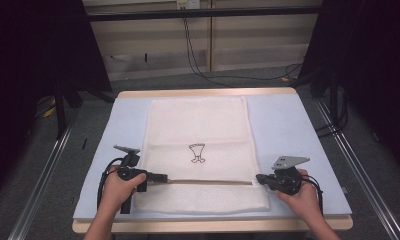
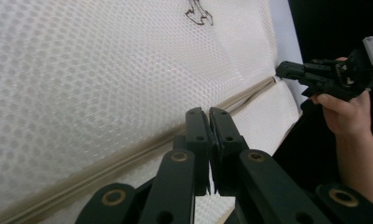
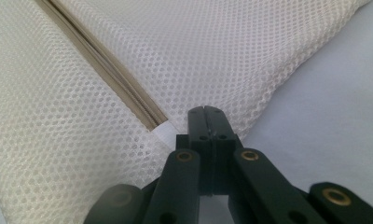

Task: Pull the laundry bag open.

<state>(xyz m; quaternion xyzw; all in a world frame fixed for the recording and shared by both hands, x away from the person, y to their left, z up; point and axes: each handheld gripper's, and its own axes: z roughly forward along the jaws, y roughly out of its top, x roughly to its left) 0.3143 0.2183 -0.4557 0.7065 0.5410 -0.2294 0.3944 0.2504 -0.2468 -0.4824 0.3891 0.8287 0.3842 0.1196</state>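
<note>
A white mesh bag (image 1: pixel 198 125) with a small black drawing (image 1: pixel 197 152) lies flat on the table. A tan zipper (image 1: pixel 208 182) runs across its near end. My left gripper (image 1: pixel 163 176) lies at the zipper's left end, jaws shut; in the left gripper view its tips (image 2: pixel 208 112) sit over the zipper (image 2: pixel 128 151), and anything pinched is hidden. My right gripper (image 1: pixel 258 177) is at the zipper's right end, jaws shut. In the right gripper view its tips (image 3: pixel 206 111) rest on the mesh beside the zipper's white end tab (image 3: pixel 162 131).
The bag lies on a light blue mat (image 1: pixel 288 130) covering a wooden table (image 1: pixel 208 226). Bare mat shows on both sides of the bag. Black stands (image 1: pixel 63 100) and cables (image 1: pixel 198 65) are on the floor beyond the table.
</note>
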